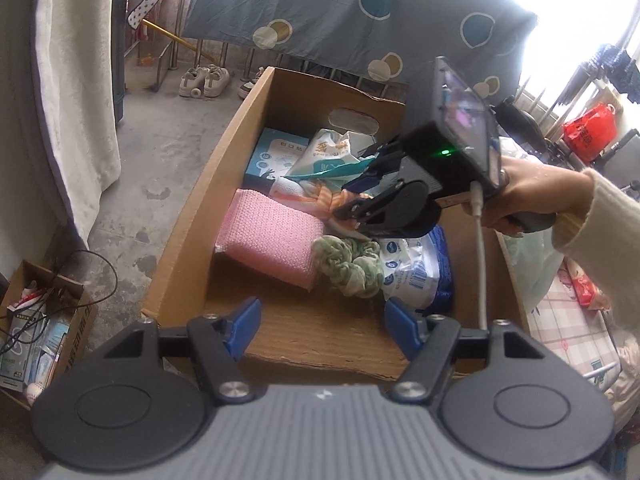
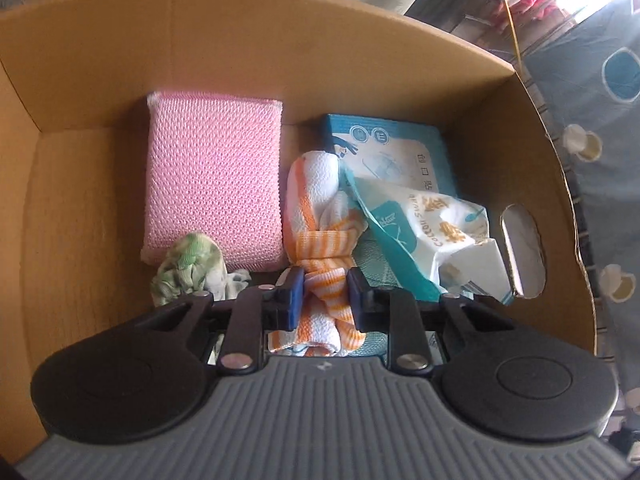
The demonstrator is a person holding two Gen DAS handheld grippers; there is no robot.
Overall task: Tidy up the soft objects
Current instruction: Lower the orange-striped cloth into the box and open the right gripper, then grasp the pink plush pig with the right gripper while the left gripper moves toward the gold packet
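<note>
An open cardboard box (image 1: 224,160) (image 2: 100,40) holds the soft things. A pink mesh sponge (image 1: 272,236) (image 2: 212,184) lies flat, with a green scrunchie (image 1: 348,260) (image 2: 188,268) at its corner. Beside them lies a knotted orange-and-white striped cloth (image 1: 320,196) (image 2: 320,204). My right gripper (image 1: 354,200) (image 2: 326,292) reaches down into the box and is shut on that cloth, its blue pads pressing both sides. My left gripper (image 1: 322,328) hovers open and empty over the box's near edge.
Also in the box are a torn cotton-swab pack (image 2: 436,232), a blue carton (image 2: 400,148) and a blue-and-white pack (image 1: 416,272). A small box of clutter (image 1: 40,332), shoes (image 1: 204,80) and a hanging spotted sheet (image 1: 340,12) surround it.
</note>
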